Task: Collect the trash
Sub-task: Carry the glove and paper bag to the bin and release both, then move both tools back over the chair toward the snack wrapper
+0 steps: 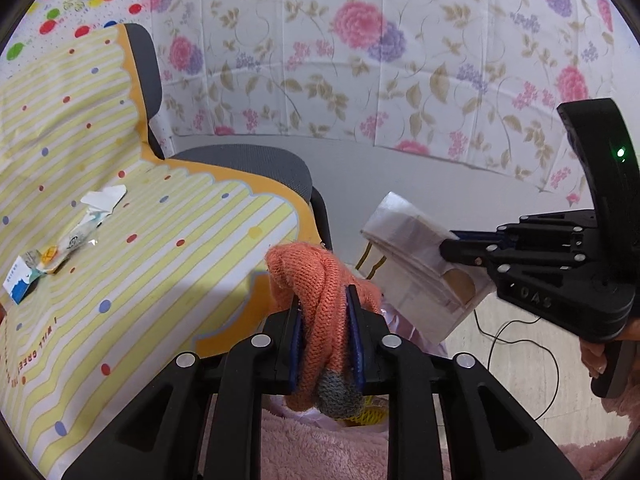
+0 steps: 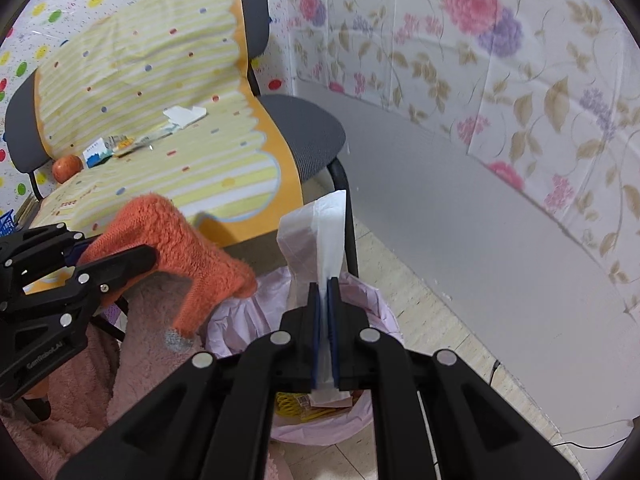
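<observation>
Left tool [image 1: 323, 320] pinching sock [image 1: 320, 280], right tool [image 2: 325, 312] pinching wrapper [image 2: 320, 232]; risk: off-centre release misses bin [image 2: 384, 312]

Left wrist camera looks along its fingers from close above the lined bin [image 1: 394, 322], facing the chair [image 1: 248, 164]. Right wrist camera looks leftward from beside it; both share chair [image 2: 308, 132], bin [image 2: 372, 300] and floral wall.
</observation>
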`<action>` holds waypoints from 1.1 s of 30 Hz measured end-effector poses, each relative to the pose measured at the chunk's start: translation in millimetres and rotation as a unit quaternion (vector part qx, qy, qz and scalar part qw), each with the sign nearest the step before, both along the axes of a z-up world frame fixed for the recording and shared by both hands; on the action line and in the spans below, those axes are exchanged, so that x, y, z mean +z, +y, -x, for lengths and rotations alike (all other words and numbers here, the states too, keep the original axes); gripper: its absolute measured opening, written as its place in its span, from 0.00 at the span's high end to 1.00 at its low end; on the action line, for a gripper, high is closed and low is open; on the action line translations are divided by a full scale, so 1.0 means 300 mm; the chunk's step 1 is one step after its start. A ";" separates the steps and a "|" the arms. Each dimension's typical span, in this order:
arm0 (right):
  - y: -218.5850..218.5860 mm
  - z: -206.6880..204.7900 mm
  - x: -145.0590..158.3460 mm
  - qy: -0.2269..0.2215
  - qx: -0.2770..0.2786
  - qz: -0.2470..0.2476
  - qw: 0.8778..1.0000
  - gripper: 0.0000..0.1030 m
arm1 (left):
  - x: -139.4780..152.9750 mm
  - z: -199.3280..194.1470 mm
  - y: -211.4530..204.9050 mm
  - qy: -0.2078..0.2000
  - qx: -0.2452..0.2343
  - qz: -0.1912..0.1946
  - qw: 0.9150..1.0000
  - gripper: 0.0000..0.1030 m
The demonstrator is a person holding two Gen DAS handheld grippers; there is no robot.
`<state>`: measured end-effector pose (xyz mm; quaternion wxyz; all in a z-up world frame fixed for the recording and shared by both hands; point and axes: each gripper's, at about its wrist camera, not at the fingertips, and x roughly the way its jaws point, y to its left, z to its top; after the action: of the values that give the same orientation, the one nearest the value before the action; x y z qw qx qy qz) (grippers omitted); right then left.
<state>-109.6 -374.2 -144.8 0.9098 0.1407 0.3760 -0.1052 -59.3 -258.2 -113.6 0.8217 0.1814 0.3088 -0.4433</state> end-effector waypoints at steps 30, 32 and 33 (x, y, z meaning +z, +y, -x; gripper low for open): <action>0.074 -0.048 0.228 -0.095 0.048 -0.011 0.994 0.73 | 0.141 -0.131 0.330 -0.010 0.177 0.046 0.983 0.37; 0.096 -0.076 0.244 -0.099 0.061 -0.008 0.993 0.72 | 0.148 -0.142 0.372 -0.013 0.199 0.043 0.979 0.37; 0.111 -0.098 0.255 -0.101 0.070 -0.006 0.992 0.72 | 0.152 -0.149 0.390 -0.013 0.209 0.041 0.977 0.35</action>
<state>-80.1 -341.0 -68.2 0.9475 0.1296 0.2915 -0.0237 -14.5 -141.1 -68.0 0.9070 0.0848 0.3104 -0.2716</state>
